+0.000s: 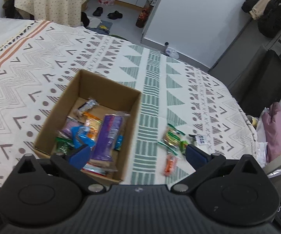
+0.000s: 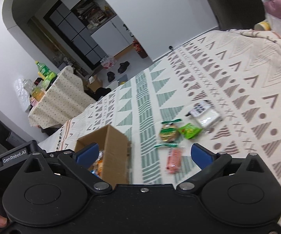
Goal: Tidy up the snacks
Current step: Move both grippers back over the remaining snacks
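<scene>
Most snacks already lie in the cardboard box (image 1: pixel 93 117) on the bed (image 1: pixel 33 62); four packets (image 2: pixel 174 136) remain beside it. My left hand-held gripper (image 1: pixel 136 152) and right hand-held gripper (image 2: pixel 144 154) gape empty

An open brown cardboard box (image 1: pixel 109 97) holds mixed snack packets, while four more wrapped snacks (image 2: pixel 169 132) lie loose just beside it.

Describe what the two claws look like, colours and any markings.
Both look alike: a black body with two round black discs, angled black link arms on silver pivot screws, and blue finger pads at the tips. The left claw has a ribbed dark grey centre plate. In the right claw view, a small white "GenRobot.AI" label sits on a black bracket at left.
</scene>
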Available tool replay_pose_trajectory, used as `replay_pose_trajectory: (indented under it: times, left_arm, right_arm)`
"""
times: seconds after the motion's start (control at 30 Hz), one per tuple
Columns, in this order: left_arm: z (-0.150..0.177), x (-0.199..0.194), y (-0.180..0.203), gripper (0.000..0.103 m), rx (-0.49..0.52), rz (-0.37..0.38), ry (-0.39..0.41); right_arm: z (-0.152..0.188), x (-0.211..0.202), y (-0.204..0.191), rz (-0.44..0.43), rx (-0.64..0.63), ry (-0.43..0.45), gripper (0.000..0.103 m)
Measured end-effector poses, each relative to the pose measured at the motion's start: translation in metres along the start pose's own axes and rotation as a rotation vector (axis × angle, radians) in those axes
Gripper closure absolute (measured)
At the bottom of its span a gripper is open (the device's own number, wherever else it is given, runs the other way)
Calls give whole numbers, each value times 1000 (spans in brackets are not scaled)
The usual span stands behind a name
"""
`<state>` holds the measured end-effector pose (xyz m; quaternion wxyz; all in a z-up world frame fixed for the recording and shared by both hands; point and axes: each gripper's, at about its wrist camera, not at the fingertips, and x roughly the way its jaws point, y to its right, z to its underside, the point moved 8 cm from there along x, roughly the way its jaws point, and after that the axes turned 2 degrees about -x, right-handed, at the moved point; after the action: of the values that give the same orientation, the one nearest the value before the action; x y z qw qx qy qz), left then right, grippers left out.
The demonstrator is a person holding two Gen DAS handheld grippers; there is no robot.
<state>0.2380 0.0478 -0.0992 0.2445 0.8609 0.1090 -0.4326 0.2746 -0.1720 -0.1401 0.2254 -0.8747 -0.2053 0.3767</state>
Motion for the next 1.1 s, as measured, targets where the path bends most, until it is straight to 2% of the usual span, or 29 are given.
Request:
replay_pose_trajectory:
  times: [0.33, 0.6, 0.73, 0.8, 1.0, 1.1]
  left_arm:
    - [21, 8, 39, 0, 44, 24, -16]
    - [33, 22, 58, 0, 76, 8, -17]
    - [37, 31, 67, 1, 96, 4, -12]
    - [40, 38, 72, 1, 107, 6, -14]
    - [42, 72, 85, 4, 131, 3, -32]
    - [48, 93, 86, 11, 144, -4, -49]
  right_arm:
    - [-7, -21, 47, 28, 13, 35, 0]
    - [-2, -27, 90, 42, 42, 35, 0]
    - [10, -19, 108, 43, 54, 31, 1]
    - [13, -12, 117, 36, 98, 16, 1]
    - [7, 9, 123, 22, 64, 26, 3]
    - [6, 23, 125, 17, 52, 15, 6]
